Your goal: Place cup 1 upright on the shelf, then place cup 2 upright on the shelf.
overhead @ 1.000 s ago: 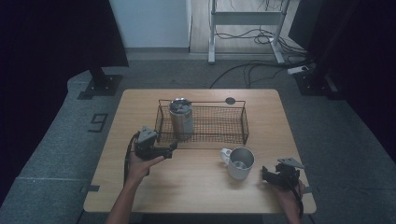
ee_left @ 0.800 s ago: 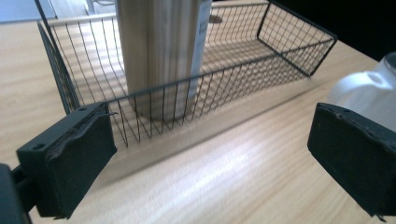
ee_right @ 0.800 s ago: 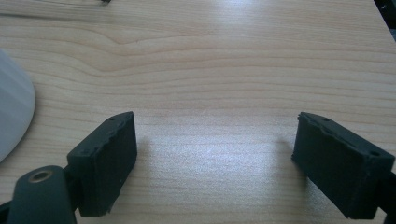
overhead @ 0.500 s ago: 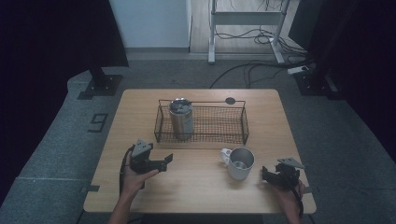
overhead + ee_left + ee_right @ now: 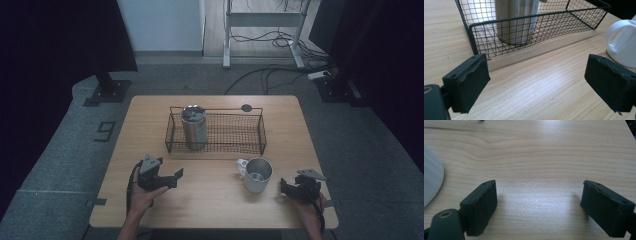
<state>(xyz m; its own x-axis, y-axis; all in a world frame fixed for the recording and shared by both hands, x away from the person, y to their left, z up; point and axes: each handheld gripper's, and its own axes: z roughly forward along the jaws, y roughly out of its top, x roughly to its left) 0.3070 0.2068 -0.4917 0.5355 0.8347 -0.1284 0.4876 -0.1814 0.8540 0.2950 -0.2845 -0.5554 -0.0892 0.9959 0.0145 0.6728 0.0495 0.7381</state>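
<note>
Table (image 5: 150,120): pale wood, straight grain, rectangular; the near edge is partly covered by the person's forearms in the high view.
Wire basket (image 5: 250,137): black mesh, long and shallow, standing at the table's middle, in the same place as a second ago; its far end is cut off at the top of the left gripper view.
Steel tumbler (image 5: 193,127): brushed metal cylinder, upright inside the basket's left end, unmoved; its top is cropped in the left gripper view (image 5: 515,21), the lower part seen through the mesh.
Mug (image 5: 257,174): white outside, grey within, handle pointing left, on bare wood just in front of the basket, between the two hands, unmoved; cropped at the edge in both gripper views.
Left gripper (image 5: 172,177): black, grey three-cornered plate on top; a second ago it was up at the basket's left front corner, now nearer the person and lower, close over the wood, well apart from the mug. Jaws have just been closing, though a wide gap remains, with nothing between them.
Right gripper (image 5: 285,187): black, right of the mug, same spot as before. Pads stand apart over bare wood, nothing held.
Small dark disc (image 5: 246,107): behind the basket; too small to identify.
</note>
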